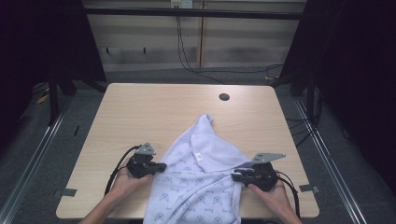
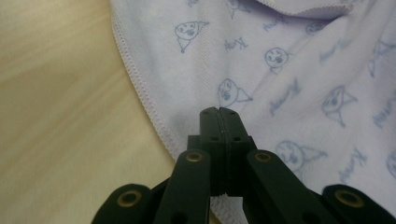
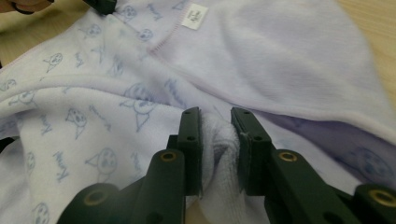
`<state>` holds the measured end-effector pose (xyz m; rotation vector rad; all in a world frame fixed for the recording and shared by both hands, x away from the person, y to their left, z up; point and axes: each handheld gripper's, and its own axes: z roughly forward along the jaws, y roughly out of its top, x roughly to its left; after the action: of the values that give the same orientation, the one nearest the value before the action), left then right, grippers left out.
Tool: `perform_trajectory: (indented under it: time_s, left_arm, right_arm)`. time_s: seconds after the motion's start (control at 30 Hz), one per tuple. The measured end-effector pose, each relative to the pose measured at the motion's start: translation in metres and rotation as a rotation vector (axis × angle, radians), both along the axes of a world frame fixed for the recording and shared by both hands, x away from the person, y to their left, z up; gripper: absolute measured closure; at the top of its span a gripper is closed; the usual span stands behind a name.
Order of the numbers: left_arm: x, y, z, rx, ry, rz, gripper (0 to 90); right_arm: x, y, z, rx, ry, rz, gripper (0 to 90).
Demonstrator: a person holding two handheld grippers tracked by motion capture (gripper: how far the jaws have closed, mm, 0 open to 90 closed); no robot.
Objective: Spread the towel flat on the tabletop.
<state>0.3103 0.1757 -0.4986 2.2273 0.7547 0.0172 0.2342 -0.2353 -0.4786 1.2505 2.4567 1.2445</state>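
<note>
Pale lilac printed garment (image 1: 201, 182) lies spread on the near half of the wooden surface (image 1: 140, 112), its bottom hanging over the near edge. Right gripper (image 3: 215, 116) has a bunched fold pinched between its jaws at the garment's right edge. Left gripper (image 2: 218, 111) sits at the left hem, jaws pressed fully together, no cloth visibly between them.

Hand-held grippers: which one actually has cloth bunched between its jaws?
The right hand-held gripper: a fold of the printed towel is pinched between its jaws. The left hand-held gripper has its jaws shut flush together, nothing visibly between them.
</note>
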Motion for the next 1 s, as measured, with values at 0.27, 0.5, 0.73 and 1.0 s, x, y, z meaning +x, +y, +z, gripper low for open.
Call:
perform_trajectory:
  time_s: [0.27,0.5,0.73,1.0]
  left_arm:
    - [-0.03,0.044,0.001,-0.021,0.05,0.051,89.8]
    - [-0.031,0.053,0.0,-0.035,0.082,0.09,89.6]
    - [-0.016,0.046,0.006,-0.148,0.088,0.066,85.3]
    - [0.015,0.012,-0.005,-0.067,0.045,0.051,88.5]
  right_arm:
    - [-0.025,-0.02,0.001,-0.023,0.032,-0.033,74.8]
    - [-0.045,-0.054,0.004,-0.094,0.024,-0.154,76.8]
    - [-0.038,-0.047,0.011,0.014,-0.023,-0.093,73.2]
    - [0.015,0.032,0.017,0.076,-0.052,0.113,65.6]
